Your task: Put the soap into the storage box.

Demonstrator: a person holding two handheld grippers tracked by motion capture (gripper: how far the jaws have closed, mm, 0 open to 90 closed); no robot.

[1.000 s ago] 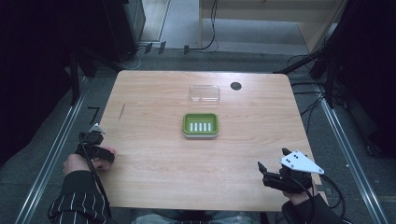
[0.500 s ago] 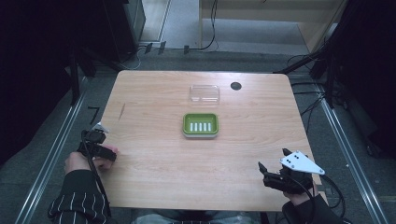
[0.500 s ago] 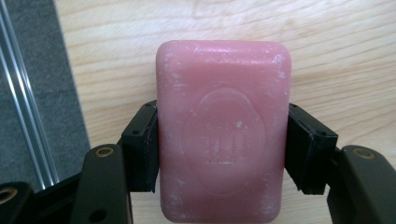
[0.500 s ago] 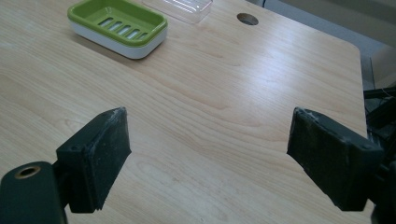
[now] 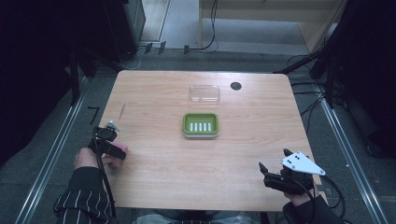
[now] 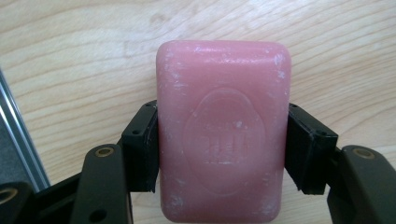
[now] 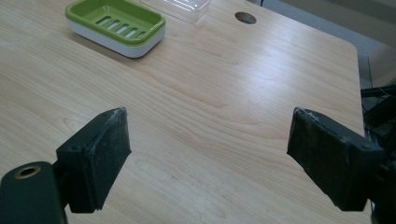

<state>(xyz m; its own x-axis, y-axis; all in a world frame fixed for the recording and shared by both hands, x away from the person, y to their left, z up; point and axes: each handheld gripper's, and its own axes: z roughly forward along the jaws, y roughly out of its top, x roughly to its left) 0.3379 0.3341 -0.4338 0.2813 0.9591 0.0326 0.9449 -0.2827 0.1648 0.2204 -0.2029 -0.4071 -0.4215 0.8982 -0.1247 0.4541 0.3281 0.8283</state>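
Observation:
A pink soap bar [image 6: 224, 130] lies low over the wooden table [image 5: 163, 172], and my left gripper [image 6: 223, 142] is shut on it, one jaw on each long side. In the high view that left gripper [image 5: 112, 143] sits at the table's left edge with the soap bar [image 5: 120, 149] showing at its tip. A green soap dish [image 5: 201, 125] with a slotted floor rests empty at the table's middle. My right gripper [image 5: 267, 175] is near the front right corner. In its own view the right gripper [image 7: 210, 149] stands wide open, holding nothing, pointed toward the soap dish [image 7: 116, 25].
A clear plastic lid [image 5: 204, 93] lies just behind the dish, with a round cable hole [image 5: 236, 86] to its right. Both the lid [image 7: 180, 4] and the hole [image 7: 245, 17] appear far off in the right gripper view. Metal rails run along both sides of the table.
My left gripper, with the soap in it, has shifted slightly right and inward over the table. The right gripper has stayed put.

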